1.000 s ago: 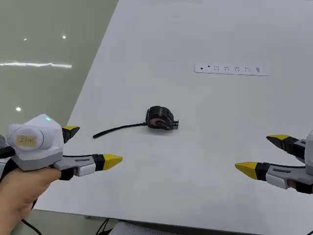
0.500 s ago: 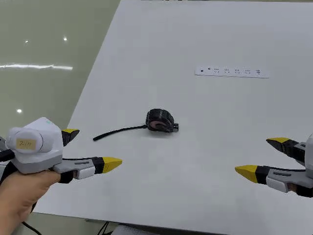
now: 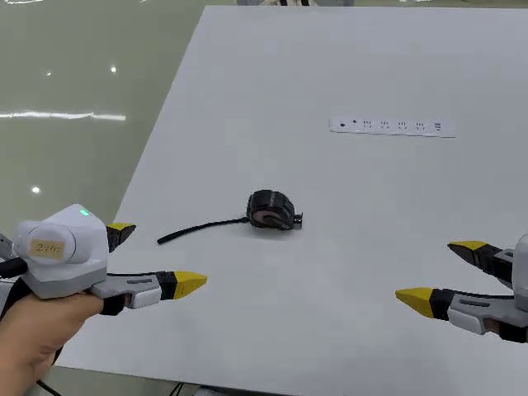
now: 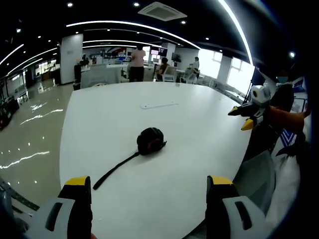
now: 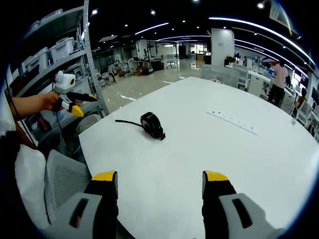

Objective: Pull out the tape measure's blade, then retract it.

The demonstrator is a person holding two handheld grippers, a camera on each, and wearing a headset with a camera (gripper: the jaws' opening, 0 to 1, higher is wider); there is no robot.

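White worktop (image 3: 371, 264), tape measure (image 3: 271, 209) centre; left tool (image 3: 161, 254) and right tool (image 3: 435, 271) released, empty. Risk: unpinned, it skids; hook (image 3: 298, 218), seemingly tiny, slips.

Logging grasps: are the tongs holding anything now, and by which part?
Nothing is held. The left tongs and right tongs are open, clear of the tape measure on the table.

Probably an open-plan lab or office: storage shelves (image 5: 59, 52), distant desks (image 4: 102, 74), ceiling light-strips (image 4: 114, 22).
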